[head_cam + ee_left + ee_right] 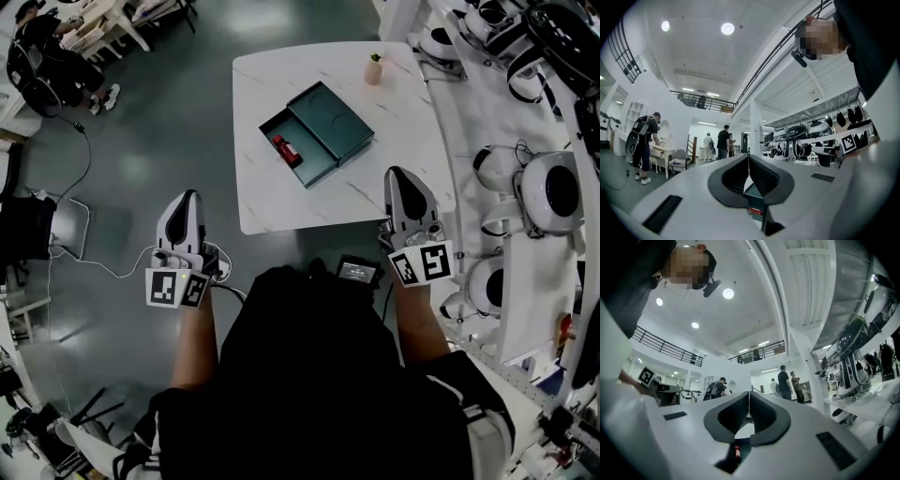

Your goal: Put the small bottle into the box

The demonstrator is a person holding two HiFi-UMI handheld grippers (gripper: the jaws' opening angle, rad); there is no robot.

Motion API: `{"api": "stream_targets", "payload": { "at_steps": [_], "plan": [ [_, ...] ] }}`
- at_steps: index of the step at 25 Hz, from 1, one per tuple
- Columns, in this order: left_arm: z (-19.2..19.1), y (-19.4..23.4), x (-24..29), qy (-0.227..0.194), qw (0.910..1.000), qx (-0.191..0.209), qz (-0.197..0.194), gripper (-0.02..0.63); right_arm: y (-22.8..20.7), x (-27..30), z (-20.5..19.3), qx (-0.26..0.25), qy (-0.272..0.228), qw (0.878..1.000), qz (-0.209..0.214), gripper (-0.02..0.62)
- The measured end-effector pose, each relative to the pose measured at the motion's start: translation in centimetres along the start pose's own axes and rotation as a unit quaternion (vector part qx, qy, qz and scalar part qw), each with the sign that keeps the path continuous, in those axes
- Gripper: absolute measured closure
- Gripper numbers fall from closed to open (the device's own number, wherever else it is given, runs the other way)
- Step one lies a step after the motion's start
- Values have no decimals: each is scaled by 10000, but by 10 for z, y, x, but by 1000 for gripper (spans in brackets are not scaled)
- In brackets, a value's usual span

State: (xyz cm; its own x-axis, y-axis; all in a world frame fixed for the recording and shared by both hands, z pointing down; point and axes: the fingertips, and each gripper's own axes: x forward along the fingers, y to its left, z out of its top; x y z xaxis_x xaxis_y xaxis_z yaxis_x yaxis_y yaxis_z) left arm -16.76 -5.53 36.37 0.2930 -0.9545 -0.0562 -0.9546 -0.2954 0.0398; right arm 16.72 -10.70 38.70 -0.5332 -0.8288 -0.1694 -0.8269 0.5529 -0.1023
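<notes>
As small bottle lies in box | left tool, right tool: closed, well away

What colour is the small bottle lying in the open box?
Red. The small bottle lies in the dark teal box; the head view shows it best.

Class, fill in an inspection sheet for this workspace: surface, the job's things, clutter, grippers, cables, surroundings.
Surface: white marbled table on a dark glossy floor.
Job's things: dark teal box lies open; small red bottle lies inside its left half.
Clutter: small pink container near the table's far edge; its kind cannot be told.
Grippers: left hand-held gripper and right hand-held gripper are both shut and empty, away from the box.
Cables: white cable on the floor at left.
Surroundings: shelves of white robot heads at right; seated person at far left.
</notes>
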Motion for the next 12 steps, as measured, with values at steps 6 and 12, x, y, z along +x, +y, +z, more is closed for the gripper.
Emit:
{"api": "stream_targets", "payload": {
  "at_steps": [6,12],
  "plan": [
    [-12,-9,-22,100,9999,-57,-2,589,17,-12,-11,-76,175,9998,30,561],
    [-6,-21,-56,-75,9998,-96,-152,589,53,-35,-16,-80,316,9994,110,561]
  ]
}}
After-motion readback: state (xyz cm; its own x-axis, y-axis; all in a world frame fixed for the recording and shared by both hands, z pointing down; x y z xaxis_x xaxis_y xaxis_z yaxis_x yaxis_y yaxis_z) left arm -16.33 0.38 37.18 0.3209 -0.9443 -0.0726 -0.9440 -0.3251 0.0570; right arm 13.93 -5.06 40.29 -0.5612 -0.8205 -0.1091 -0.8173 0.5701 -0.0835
